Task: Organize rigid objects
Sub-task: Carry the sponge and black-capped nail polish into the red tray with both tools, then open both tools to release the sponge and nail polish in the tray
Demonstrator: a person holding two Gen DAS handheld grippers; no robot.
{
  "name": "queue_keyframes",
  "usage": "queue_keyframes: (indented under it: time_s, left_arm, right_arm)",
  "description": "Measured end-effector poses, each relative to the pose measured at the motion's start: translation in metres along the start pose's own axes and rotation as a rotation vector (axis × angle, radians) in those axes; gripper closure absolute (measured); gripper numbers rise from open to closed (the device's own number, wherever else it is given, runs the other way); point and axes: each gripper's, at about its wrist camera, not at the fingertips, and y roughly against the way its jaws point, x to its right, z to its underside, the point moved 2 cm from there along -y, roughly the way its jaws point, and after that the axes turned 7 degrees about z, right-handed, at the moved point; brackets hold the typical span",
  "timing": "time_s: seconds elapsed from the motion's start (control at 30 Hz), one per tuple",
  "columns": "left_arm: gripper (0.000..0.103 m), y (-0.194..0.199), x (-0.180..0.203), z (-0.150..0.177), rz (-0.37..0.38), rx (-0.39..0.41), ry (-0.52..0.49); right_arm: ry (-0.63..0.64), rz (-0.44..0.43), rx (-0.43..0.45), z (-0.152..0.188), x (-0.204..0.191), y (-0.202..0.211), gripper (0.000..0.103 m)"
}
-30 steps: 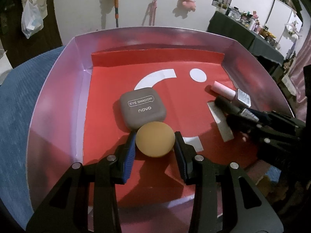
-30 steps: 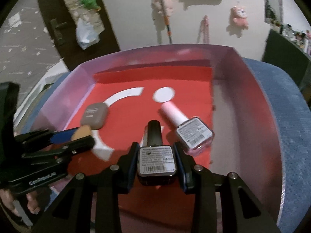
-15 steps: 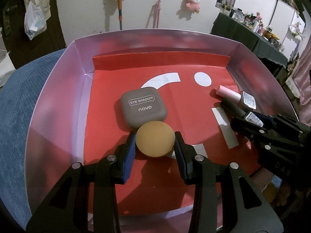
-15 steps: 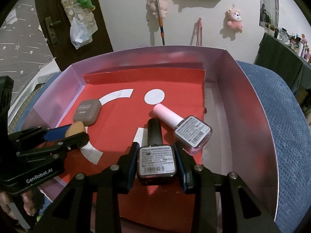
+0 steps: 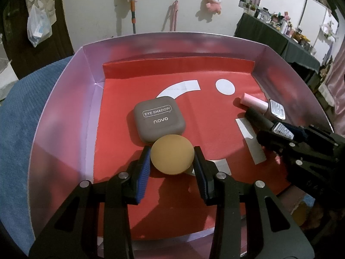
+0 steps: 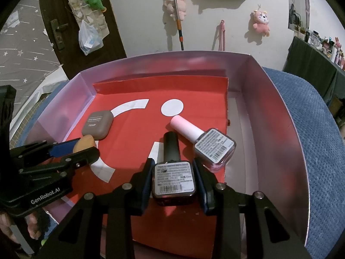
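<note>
My left gripper (image 5: 172,157) is shut on a tan makeup sponge (image 5: 172,154), held low over the red floor of a shallow box (image 5: 64,112), just in front of a grey-brown eye shadow case (image 5: 159,118). My right gripper (image 6: 174,173) is shut on a dark nail polish bottle (image 6: 173,172) that lies with its black cap pointing away. A pink nail polish bottle (image 6: 204,140) lies beside it to the right, touching or nearly so. The left gripper and sponge (image 6: 84,145) show at left in the right wrist view.
The box has silvery-pink walls (image 6: 276,129) and sits on a blue textured cushion (image 6: 319,142). White shapes are printed on the red liner (image 5: 225,87). A wall with hanging plush toys is behind; a dark cluttered table (image 5: 280,43) stands at the right.
Both grippers have drawn back and up slightly, still holding the sponge and the dark bottle. The objects in the box have not moved.
</note>
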Motion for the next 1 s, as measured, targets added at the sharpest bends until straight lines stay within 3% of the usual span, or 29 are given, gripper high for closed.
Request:
queue_keyframes:
  time_s: [0.33,0.47,0.63,1.0]
  left_arm:
    - [0.066,0.003,0.000,-0.001,-0.001,-0.005,0.006]
    - [0.054,0.005,0.001,0.000,-0.005,0.005,0.010]
    - [0.054,0.014,0.003,-0.001,-0.003,0.032,0.009]
    - [0.033,0.032,0.005,0.002,-0.023,0.074,0.002]
  right_arm:
    - [-0.009,-0.022,0.003,0.000,0.000,0.002,0.062]
    - [-0.010,-0.022,0.007,0.000,0.000,0.003,0.061]
    - [-0.004,-0.026,0.027,-0.001,-0.002,0.010,0.050]
    - [-0.005,-0.040,0.068,0.000,-0.007,0.031,0.039]
